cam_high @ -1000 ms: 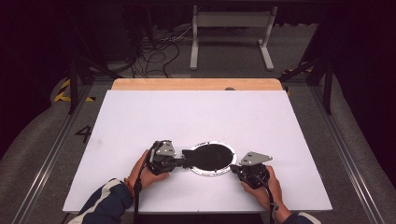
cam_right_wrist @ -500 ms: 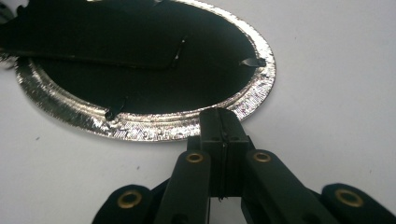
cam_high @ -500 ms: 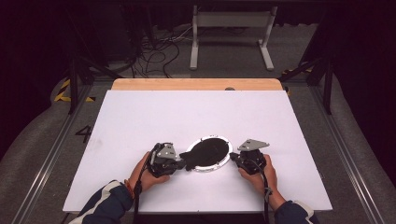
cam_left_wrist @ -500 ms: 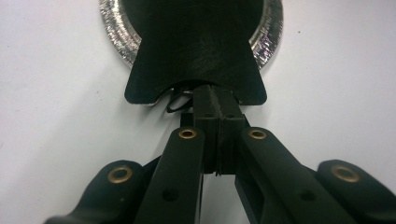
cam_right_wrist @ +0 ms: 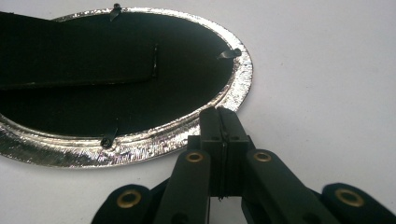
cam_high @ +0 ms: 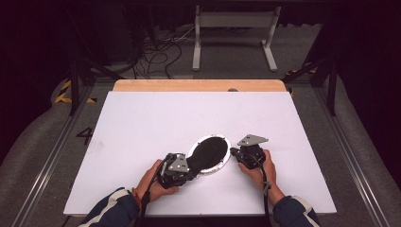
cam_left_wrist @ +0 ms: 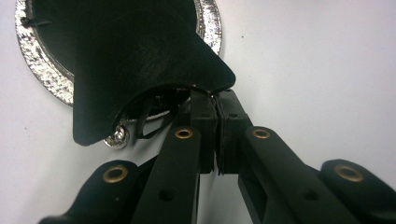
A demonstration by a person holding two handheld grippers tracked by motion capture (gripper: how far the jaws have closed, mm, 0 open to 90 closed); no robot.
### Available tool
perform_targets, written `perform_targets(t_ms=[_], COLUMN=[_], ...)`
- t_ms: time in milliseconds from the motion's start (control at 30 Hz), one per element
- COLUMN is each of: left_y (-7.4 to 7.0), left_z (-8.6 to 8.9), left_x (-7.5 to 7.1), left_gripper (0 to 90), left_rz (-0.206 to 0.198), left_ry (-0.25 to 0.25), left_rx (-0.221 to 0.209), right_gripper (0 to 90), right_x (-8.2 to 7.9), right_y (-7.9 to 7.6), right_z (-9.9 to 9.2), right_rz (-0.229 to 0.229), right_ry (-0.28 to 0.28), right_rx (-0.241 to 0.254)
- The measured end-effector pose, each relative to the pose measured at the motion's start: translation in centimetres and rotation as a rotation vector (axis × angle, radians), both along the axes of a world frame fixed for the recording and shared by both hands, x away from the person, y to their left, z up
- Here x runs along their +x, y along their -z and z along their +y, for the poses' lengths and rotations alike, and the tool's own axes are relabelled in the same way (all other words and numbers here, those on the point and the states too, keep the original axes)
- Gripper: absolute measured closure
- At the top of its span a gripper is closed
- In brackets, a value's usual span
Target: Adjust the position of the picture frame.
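The oval silver frame [cam_high: 208, 156] with its black backing has swung since a second ago from lying across to slanting toward the table's [cam_high: 142, 123] far right corner, near the front edge. The left gripper [cam_high: 189, 166] stays clenched on the black flap [cam_left_wrist: 140, 70], while the right gripper [cam_high: 235, 152], jaws pressed together (nothing visibly pinched), meets the rim. The flap looks ready to be pulled open.

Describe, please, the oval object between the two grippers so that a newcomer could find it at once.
On the white table, look near the front edge, between the person's two hands. There lies an oval frame with a bright, hammered silver rim and a black inside, crossed by a black strap. It is the sole shiny thing there, with the left gripper and right gripper at its two ends.
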State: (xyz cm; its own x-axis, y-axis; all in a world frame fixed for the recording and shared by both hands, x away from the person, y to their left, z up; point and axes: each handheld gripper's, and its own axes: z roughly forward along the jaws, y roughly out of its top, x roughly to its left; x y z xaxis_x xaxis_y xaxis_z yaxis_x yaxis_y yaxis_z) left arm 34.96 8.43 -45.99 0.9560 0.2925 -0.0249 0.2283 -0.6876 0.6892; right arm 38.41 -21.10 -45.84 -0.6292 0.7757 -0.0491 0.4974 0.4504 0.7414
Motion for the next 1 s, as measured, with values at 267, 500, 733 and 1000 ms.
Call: perform_targets(t_ms=[267, 500, 733, 1000], left_y=[-0.1, 0.3, 0.7, 0.7], left_z=[3.5, 4.7, 3.7, 3.5], left_x=[1.5, 3.9, 4.4, 3.9], left_gripper=[88.4, 85.1, 83.0, 89.8], left_rz=[0.007, 0.025, 0.041, 0.072], left_ry=[-0.091, -0.192, -0.175, -0.144], left_rx=[-0.042, -0.105, -0.105, -0.096], right_gripper=[90.0, 90.0, 90.0, 90.0], right_x=[-1.5, -2.8, -2.9, -2.6], right_y=[0.0, 0.0, 0.1, 0.1], right_z=[-0.4, 0.1, 1.0, 1.3], right_rz=[0.009, 0.032, 0.029, 0.019], right_ry=[-0.047, -0.112, -0.135, -0.132], right_rx=[0.004, 0.022, 0.015, 0.006])
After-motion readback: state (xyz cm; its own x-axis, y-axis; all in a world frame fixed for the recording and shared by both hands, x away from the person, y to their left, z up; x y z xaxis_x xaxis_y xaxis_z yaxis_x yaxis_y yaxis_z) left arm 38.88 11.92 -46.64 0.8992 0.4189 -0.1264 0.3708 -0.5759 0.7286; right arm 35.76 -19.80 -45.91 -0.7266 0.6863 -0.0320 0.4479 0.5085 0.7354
